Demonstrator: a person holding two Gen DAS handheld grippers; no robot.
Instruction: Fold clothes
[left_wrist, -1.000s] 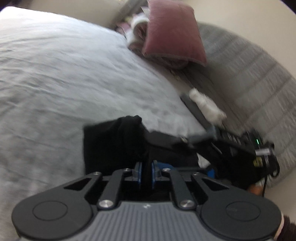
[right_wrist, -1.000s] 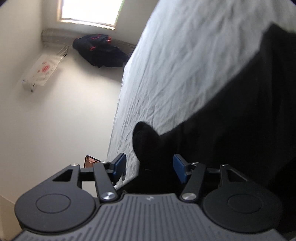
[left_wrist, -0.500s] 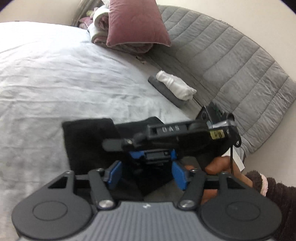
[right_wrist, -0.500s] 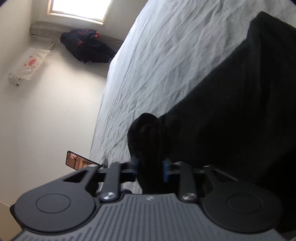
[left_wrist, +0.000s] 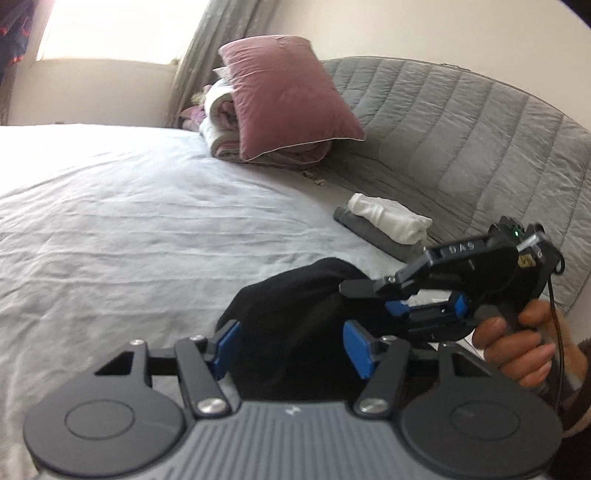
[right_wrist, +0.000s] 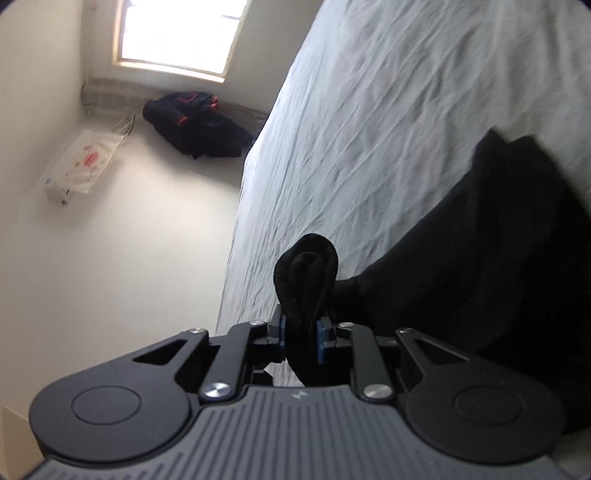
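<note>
Left wrist: pink pillow (left_wrist: 291, 99) and white roll (left_wrist: 388, 218) beyond black garment (left_wrist: 291, 317).

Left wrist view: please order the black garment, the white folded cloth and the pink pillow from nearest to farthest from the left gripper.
1. black garment: directly ahead of the left gripper, between its open jaws.
2. white folded cloth: farther, to the right, near the grey headboard.
3. pink pillow: farthest, at the bed's far end, on folded bedding.

Each hand-held gripper (left_wrist: 291, 349) (right_wrist: 302, 334) is black with blue finger pads (left_wrist: 228, 346), silver screws and a ribbed grey body; the right one carries a green light, "DAS" lettering and a black cable.
</note>
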